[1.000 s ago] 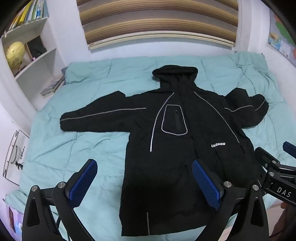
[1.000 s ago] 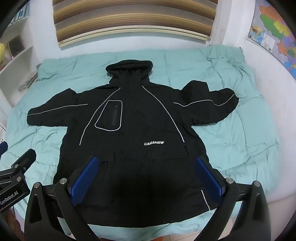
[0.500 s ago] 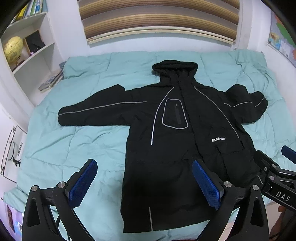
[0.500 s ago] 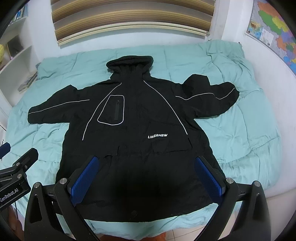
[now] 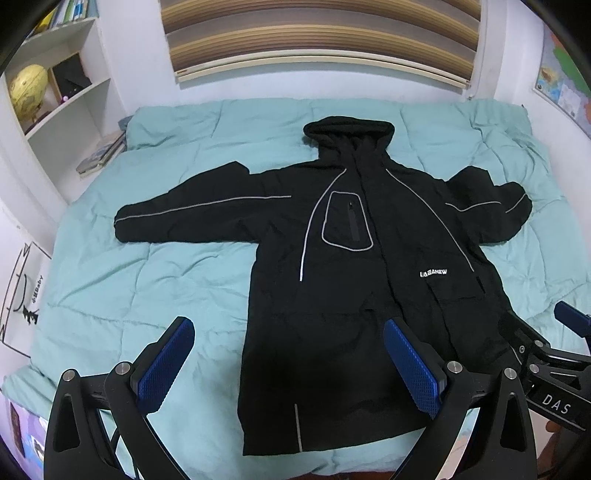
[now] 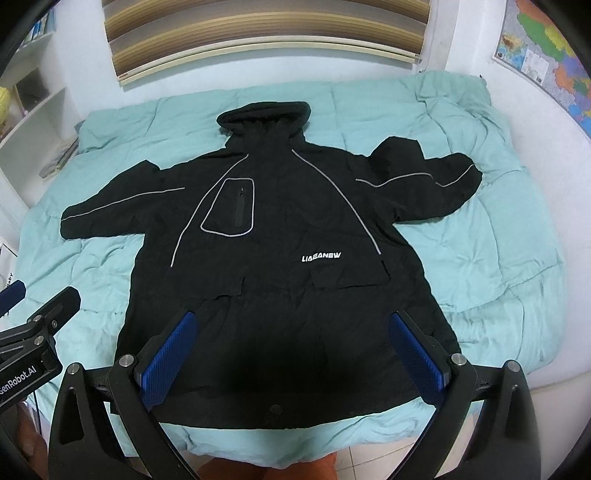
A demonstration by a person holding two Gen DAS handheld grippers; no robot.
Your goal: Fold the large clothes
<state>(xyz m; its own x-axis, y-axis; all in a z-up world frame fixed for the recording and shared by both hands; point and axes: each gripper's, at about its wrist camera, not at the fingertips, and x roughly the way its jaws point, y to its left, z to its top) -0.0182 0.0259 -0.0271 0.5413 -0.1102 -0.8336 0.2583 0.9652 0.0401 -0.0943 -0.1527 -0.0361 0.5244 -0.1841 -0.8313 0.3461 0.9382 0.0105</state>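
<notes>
A large black hooded jacket (image 5: pixel 354 280) (image 6: pixel 280 258) with grey piping lies flat, front up, on a teal quilt (image 5: pixel 155 280) (image 6: pixel 509 251). Its hood points to the far wall and both sleeves are spread out sideways; the right sleeve is bent. My left gripper (image 5: pixel 290 365) hovers open above the jacket's lower left hem, holding nothing. My right gripper (image 6: pixel 293 354) hovers open over the middle of the hem, also holding nothing. Each gripper shows at the edge of the other's view.
A white shelf unit (image 5: pixel 62 107) with a yellow globe (image 5: pixel 27 90) and books stands left of the bed. A striped blind (image 5: pixel 321 33) hangs on the far wall. A map (image 6: pixel 546 51) hangs on the right wall. Tiled floor (image 6: pixel 369 458) shows below the bed's front edge.
Both grippers have pulled back and up a little from the bed, so more of the jacket's hem and the bed's front edge shows. The jacket has not moved.
</notes>
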